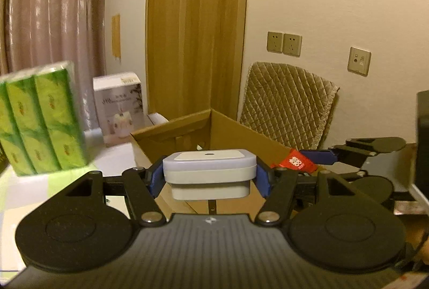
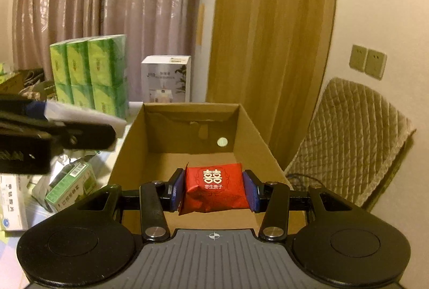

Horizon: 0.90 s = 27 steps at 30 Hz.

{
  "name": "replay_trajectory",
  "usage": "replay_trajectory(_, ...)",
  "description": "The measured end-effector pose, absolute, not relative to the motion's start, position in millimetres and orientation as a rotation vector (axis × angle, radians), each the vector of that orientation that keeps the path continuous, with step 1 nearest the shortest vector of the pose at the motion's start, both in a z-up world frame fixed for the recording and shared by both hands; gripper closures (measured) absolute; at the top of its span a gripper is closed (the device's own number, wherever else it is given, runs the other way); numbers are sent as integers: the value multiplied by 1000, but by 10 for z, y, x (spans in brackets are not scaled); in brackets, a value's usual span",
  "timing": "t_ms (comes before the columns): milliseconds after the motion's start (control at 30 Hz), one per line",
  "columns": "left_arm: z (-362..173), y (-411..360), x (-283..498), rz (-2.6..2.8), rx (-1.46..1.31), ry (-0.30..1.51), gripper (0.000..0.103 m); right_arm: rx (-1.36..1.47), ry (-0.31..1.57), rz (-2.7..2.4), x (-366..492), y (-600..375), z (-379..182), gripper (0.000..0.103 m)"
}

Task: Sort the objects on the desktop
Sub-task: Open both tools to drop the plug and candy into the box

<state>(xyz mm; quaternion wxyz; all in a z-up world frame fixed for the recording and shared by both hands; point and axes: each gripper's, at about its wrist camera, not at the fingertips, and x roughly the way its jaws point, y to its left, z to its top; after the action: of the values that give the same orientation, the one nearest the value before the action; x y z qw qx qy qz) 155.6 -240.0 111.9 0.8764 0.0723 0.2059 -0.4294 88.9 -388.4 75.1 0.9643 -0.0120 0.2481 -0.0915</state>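
My left gripper (image 1: 209, 177) is shut on a white rounded box (image 1: 209, 171), its blue pads (image 1: 154, 179) pressing both sides, held above the near edge of an open cardboard box (image 1: 236, 133). My right gripper (image 2: 214, 188) is shut on a red packet with white characters (image 2: 214, 187), held over the same cardboard box (image 2: 257, 138). In the left wrist view the right gripper (image 1: 316, 158) reaches in from the right with the red packet (image 1: 293, 161). In the right wrist view the left gripper (image 2: 53, 128) shows blurred at the left edge with the white box (image 2: 88, 114).
Green tissue packs (image 2: 91, 74) and a white product carton (image 2: 166, 79) stand behind the box by the curtain. Small green and white cartons (image 2: 72, 185) lie on the table at left. A quilted chair back (image 2: 346, 138) stands right of the box; a dark object (image 1: 422, 141) sits at far right.
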Motion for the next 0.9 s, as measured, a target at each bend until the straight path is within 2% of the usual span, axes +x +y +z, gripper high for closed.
replay_trajectory(800,874,-2723,1774,-985,83,471,43,-40,554,-219,950,-3989,623,59)
replay_trajectory(833,872,-2729,1777,-985,73,469,41,-37,555,-221,950,-3999,621,59)
replay_trajectory(867,879,-2729,1786,-983,59,466,29,-34,555,-224,950,-4009,618,59)
replay_trajectory(900,889,-2725,1797,-980,43,463,21,-32,555,-227,950,-4018,617,59)
